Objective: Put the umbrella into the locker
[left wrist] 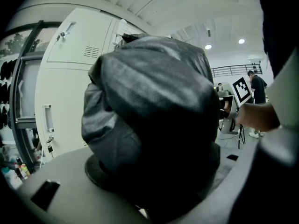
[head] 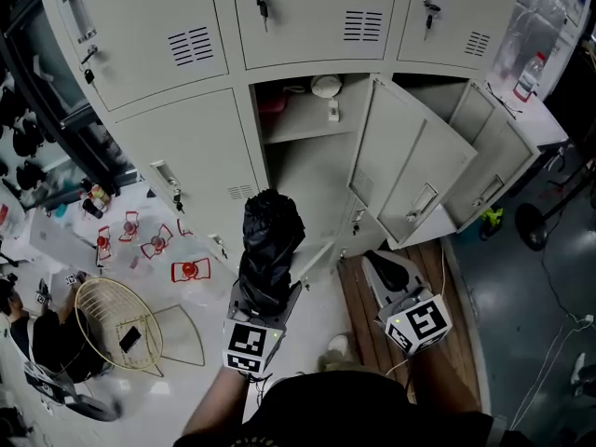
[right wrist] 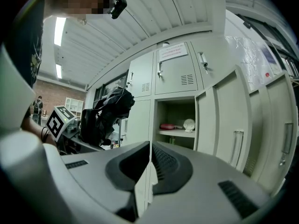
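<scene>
Grip: the left tool [head: 264, 302] has its jaws spread wide and clamped on the near end of the umbrella [head: 272, 236]. The umbrella stands out from the grip in front of the lockers and is not yet inside. The right tool [head: 380, 261] has its jaws pressed together with nothing between them; it is beside the umbrella and apart from it.

Handling (judged): folded black fabric, loose and creased, bulging beyond the jaws. Probably light, soft outside with a stiff shaft within. The cloth may slide over the ribs, so a hold low on the bundle, where it is tightest, looks safest. Loose folds could snag on a door edge.

Surroundings: the open locker compartment [head: 307, 170] is straight ahead. Its door [head: 414, 170] swings out to the right, near the right tool. A shelf [head: 307, 127] across the upper part carries a white round object [head: 326, 86] and a red item [head: 273, 101]; the space under it looks the likelier spot. A second door [head: 494, 147] further right also hangs open. A wire basket [head: 112, 319] and red objects [head: 189, 270] lie on the floor to the left, well apart from the path.
</scene>
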Tool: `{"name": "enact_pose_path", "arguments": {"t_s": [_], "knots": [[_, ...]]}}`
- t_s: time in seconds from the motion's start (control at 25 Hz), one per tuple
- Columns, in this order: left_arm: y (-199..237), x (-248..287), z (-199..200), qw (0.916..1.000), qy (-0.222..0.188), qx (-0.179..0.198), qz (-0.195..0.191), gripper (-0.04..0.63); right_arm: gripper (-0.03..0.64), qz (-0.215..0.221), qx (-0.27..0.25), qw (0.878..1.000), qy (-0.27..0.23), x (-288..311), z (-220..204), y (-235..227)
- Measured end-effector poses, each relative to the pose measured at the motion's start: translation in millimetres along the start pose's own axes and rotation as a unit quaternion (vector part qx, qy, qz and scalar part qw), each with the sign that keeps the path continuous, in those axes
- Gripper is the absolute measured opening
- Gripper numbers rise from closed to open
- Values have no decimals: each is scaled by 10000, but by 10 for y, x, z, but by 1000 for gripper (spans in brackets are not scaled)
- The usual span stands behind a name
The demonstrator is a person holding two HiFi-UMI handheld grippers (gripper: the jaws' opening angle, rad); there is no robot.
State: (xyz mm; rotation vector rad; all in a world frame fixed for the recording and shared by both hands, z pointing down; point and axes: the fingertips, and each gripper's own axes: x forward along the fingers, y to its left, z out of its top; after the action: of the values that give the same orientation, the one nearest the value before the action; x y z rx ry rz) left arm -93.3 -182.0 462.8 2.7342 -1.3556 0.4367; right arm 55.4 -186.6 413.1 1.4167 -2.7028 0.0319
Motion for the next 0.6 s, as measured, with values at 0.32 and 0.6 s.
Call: {"name": "enact_pose_path", "arguments": {"t_s": [0.32,0.6], "knots": [[4,269,29,9999,89,-18,-65,291,32,46,-27,10000,56,119,-8,-213],[6,478,53,9998,151,-88,-62,291,32,93,6,10000,8,216,9,-398]]}}
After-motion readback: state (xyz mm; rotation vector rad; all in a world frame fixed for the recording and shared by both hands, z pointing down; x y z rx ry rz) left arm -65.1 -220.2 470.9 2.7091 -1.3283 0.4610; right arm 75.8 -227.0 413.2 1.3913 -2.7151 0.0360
